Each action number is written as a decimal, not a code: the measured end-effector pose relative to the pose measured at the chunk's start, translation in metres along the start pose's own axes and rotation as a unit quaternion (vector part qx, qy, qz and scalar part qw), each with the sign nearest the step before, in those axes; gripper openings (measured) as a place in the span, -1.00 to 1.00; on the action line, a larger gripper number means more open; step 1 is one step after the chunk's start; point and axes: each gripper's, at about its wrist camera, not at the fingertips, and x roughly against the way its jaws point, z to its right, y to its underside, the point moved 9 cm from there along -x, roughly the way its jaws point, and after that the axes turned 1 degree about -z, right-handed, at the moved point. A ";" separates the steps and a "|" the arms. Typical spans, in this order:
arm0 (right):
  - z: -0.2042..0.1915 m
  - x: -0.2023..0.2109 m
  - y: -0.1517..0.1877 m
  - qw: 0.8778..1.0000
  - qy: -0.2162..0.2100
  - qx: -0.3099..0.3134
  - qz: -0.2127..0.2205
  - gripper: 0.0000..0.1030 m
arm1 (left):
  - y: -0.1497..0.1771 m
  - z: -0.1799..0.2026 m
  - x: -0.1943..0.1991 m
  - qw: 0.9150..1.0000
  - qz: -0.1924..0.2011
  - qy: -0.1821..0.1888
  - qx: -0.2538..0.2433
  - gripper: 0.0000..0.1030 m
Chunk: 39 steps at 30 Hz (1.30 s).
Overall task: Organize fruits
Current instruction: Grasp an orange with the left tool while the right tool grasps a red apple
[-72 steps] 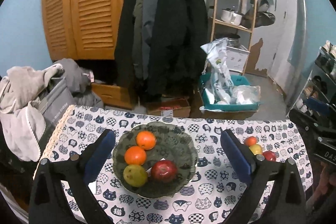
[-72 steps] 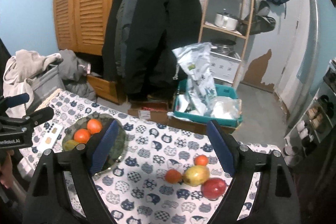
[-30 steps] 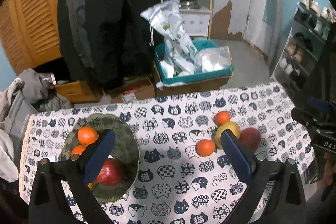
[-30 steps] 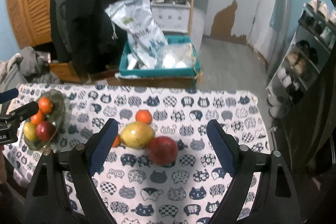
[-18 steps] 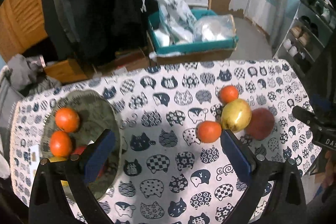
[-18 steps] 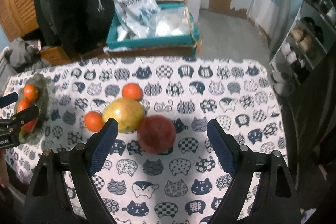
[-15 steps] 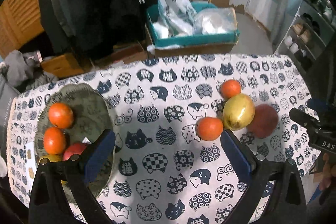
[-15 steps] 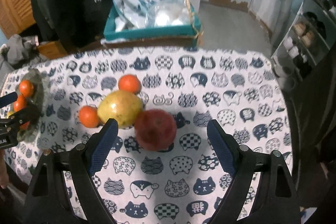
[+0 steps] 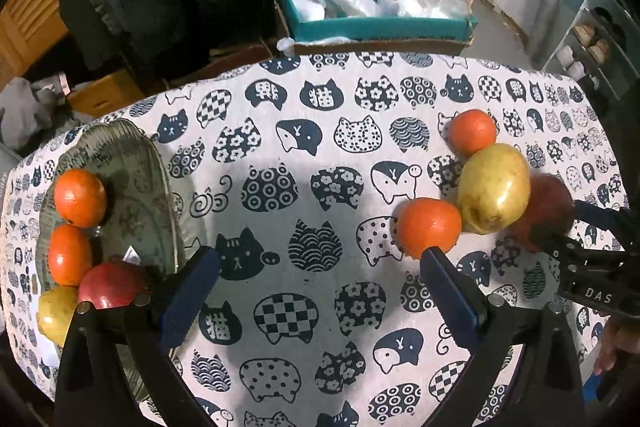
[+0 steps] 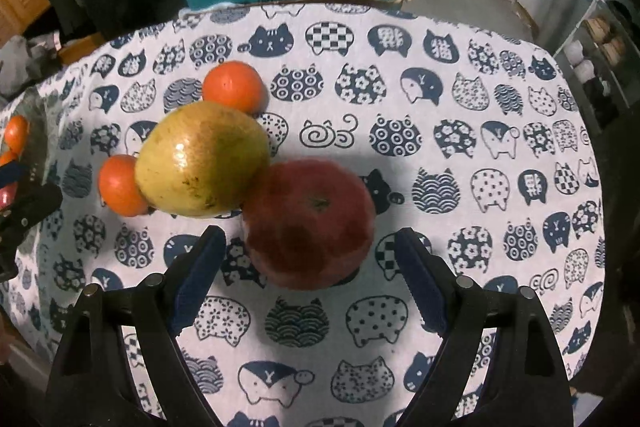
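- Right wrist view: the right gripper point(image 10: 308, 259) is wide open over a red apple point(image 10: 310, 223). Its blue pads do not touch the apple.
- A yellow pear point(image 10: 202, 159) touches the apple. Two oranges point(image 10: 233, 87) sit right beside the pear.
- Left wrist view: the left gripper point(image 9: 318, 285) is wide open and holds nothing, above the cat-print cloth point(image 9: 320, 155).
- A green plate point(image 9: 132, 167) at the left holds more fruit.
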 end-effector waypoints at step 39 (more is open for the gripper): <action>0.041 -0.003 0.007 0.998 0.005 -0.056 0.020 0.44 | -0.006 0.081 -0.048 0.995 -0.038 0.070 -0.053 -0.08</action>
